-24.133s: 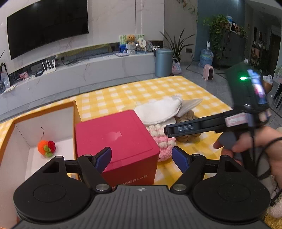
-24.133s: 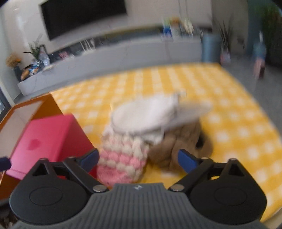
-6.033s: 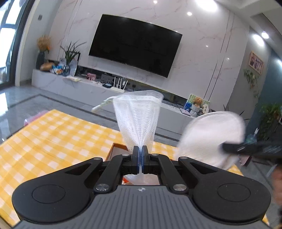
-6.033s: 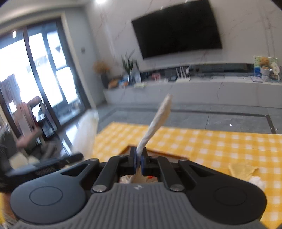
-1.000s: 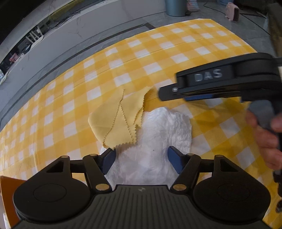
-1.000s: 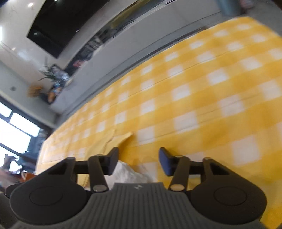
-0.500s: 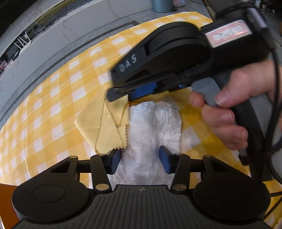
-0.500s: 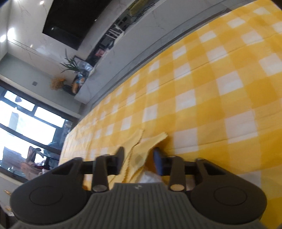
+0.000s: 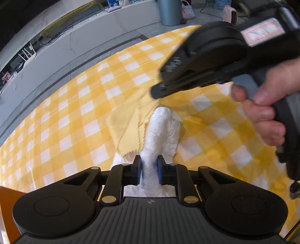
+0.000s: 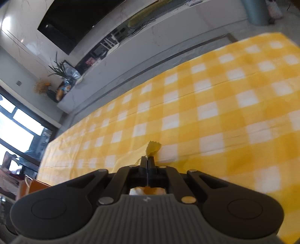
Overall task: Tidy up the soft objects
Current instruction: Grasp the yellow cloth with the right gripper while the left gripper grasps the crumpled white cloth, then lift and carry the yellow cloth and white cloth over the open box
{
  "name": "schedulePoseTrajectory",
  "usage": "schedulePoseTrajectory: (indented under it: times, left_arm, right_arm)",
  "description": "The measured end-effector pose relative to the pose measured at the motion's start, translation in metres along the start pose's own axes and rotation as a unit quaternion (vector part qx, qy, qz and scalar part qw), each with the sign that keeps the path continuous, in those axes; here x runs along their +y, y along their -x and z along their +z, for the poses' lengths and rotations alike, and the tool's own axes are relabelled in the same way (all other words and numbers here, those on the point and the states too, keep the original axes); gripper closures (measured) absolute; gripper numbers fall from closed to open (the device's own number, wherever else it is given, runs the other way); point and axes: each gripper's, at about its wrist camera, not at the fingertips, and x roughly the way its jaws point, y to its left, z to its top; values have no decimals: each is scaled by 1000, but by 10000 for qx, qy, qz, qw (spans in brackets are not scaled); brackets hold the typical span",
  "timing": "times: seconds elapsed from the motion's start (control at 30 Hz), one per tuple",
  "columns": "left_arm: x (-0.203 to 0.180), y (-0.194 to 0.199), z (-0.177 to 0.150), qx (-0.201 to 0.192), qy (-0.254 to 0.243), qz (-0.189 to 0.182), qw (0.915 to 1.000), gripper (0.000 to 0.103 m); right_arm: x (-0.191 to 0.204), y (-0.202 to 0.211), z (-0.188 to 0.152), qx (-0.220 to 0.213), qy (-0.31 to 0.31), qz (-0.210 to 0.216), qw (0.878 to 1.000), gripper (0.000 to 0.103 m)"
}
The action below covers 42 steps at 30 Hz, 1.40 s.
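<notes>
A crumpled white cloth [image 9: 161,129] lies on the yellow checked tablecloth [image 9: 75,116]. My left gripper [image 9: 148,169] is shut on its near end. A yellow cloth [image 9: 127,127] with zigzag edges lies half over the white one, on its left. My right gripper [image 9: 155,92] is shut on the yellow cloth's far corner and lifts it; in the right wrist view the gripper [image 10: 148,163] pinches that yellow corner [image 10: 153,148], which sticks up past the fingertips.
An orange box edge [image 10: 31,185] shows at the lower left of the right wrist view, and its corner [image 9: 7,199] in the left wrist view. A grey bin [image 9: 168,11] and a long low TV bench [image 10: 131,54] stand beyond the table's far edge.
Both grippers have closed: the left on the white cloth, the right on the yellow cloth's corner. The yellow cloth's far corner has come up off the table.
</notes>
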Motion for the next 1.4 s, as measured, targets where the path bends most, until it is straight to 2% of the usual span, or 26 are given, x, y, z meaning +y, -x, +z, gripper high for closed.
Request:
schedulePoseTrajectory:
  times: [0.23, 0.4, 0.5, 0.6, 0.67, 0.7, 0.73, 0.77, 0.8, 0.83, 0.9, 0.97, 1.07, 1.2, 1.3, 1.4]
  left_arm:
    - [14, 46, -17, -417, 270, -344, 9982, 85]
    - [28, 89, -38, -665, 602, -1088, 9900, 85]
    - [33, 119, -58, -1132, 527, -969, 9874, 85]
    - [43, 140, -79, -1360, 775, -1054, 9820, 85]
    - [51, 152, -93, -1578, 1022, -1030, 9768, 85]
    - [54, 157, -98, -1700, 1118, -943, 9745, 85]
    - [56, 162, -104, -1810, 1199, -863, 9723, 85]
    - [60, 165, -110, -1910, 1295, -813, 9696, 85]
    - [63, 167, -115, -1983, 1384, -772, 9672, 85]
    - [65, 168, -119, -2037, 1445, -714, 9657, 85]
    - [67, 170, -127, -2147, 1511, -643, 9628, 85]
    - [70, 170, -134, -2214, 1553, -611, 9608, 85]
    - [77, 172, -146, -2241, 1643, -696, 9581, 85]
    - [87, 172, -154, -2261, 1758, -829, 9545, 85]
    - [92, 173, -155, -2293, 1867, -922, 9508, 85]
    - [94, 175, -162, -2332, 1828, -986, 9500, 85]
  right_arm:
    - [27, 66, -20, -307, 487, -716, 9958, 103]
    - [45, 108, -61, -488, 669, -1024, 9913, 103]
    - [52, 120, -99, -428, 852, -1399, 9856, 103]
    - [61, 117, -139, -218, 1116, -1744, 9781, 103]
    - [66, 113, -157, -113, 1123, -1792, 9773, 103]
    - [68, 113, -162, -106, 1076, -1801, 9777, 99]
    - [70, 112, -165, -130, 1086, -1900, 9757, 91]
    - [73, 111, -167, -164, 1165, -2052, 9716, 68]
    - [76, 108, -168, -208, 1260, -2188, 9674, 57]
    - [78, 107, -165, -251, 1296, -2235, 9657, 50]
    - [76, 101, -161, -334, 1111, -2166, 9693, 42]
    - [78, 94, -159, -328, 1043, -2163, 9702, 19]
    - [84, 72, -161, -74, 1367, -2365, 9619, 11]
    - [82, 45, -168, 311, 1628, -2726, 9477, 10]
    - [78, 38, -169, 338, 1575, -2722, 9487, 9]
    - [81, 39, -171, 301, 1608, -2687, 9492, 14]
